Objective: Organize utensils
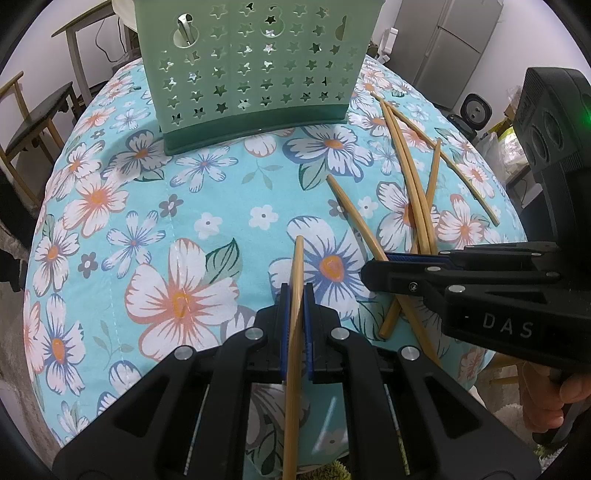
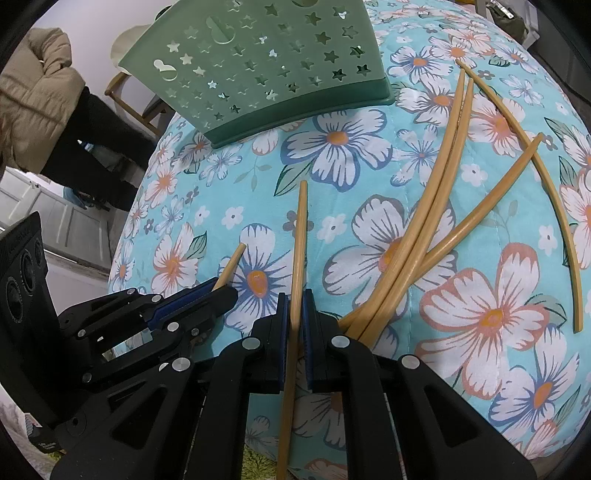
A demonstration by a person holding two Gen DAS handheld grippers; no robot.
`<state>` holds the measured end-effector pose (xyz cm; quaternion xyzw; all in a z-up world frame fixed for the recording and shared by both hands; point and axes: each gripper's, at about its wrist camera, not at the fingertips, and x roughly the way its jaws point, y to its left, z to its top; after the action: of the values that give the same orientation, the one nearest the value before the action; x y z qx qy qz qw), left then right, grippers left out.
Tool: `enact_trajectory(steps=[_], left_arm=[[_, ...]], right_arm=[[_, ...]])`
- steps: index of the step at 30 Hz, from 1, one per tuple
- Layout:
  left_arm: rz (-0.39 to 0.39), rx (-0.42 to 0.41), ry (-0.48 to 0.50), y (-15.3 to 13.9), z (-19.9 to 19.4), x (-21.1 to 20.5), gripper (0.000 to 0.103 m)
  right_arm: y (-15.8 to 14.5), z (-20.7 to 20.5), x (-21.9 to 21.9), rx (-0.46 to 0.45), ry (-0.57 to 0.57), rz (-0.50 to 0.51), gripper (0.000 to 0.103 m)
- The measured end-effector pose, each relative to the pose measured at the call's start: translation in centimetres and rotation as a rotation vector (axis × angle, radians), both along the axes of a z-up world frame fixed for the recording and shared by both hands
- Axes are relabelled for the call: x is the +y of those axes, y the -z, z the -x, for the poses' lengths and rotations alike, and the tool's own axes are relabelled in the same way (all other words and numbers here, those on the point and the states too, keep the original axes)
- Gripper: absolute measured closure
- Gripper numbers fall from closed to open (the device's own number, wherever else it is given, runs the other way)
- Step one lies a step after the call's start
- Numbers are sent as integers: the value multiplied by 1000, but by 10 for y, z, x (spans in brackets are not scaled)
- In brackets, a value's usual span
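A green utensil holder (image 1: 251,74) (image 2: 266,66) with star-shaped holes stands upright at the far side of the flowered tablecloth (image 1: 177,206). My left gripper (image 1: 295,291) (image 2: 221,288) is shut on one bamboo chopstick (image 1: 297,266) (image 2: 232,262) that pokes forward past its blue pads. Just to its right, my right gripper (image 2: 295,295) (image 1: 373,269) is shut on another chopstick (image 2: 300,236) (image 1: 354,214), which points towards the holder. Several loose chopsticks (image 1: 413,177) (image 2: 436,206) lie crossed on the cloth to the right of both grippers.
A metal utensil (image 1: 184,29) shows through a hole in the holder. Wooden chairs (image 1: 37,122) stand left of the table and a grey fridge (image 1: 458,48) at the back right. A person in a beige jacket (image 2: 33,99) stands beyond the table's left edge.
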<state>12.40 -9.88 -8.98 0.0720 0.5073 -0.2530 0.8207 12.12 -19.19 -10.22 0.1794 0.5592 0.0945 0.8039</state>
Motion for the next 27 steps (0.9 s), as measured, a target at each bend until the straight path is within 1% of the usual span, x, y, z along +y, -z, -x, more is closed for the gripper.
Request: enact_trajectory(steps=[27], left_arm=[[20,6,-8,0,-1,2,97]], right_arm=[[-1,1,-2,0,8,-8,95]])
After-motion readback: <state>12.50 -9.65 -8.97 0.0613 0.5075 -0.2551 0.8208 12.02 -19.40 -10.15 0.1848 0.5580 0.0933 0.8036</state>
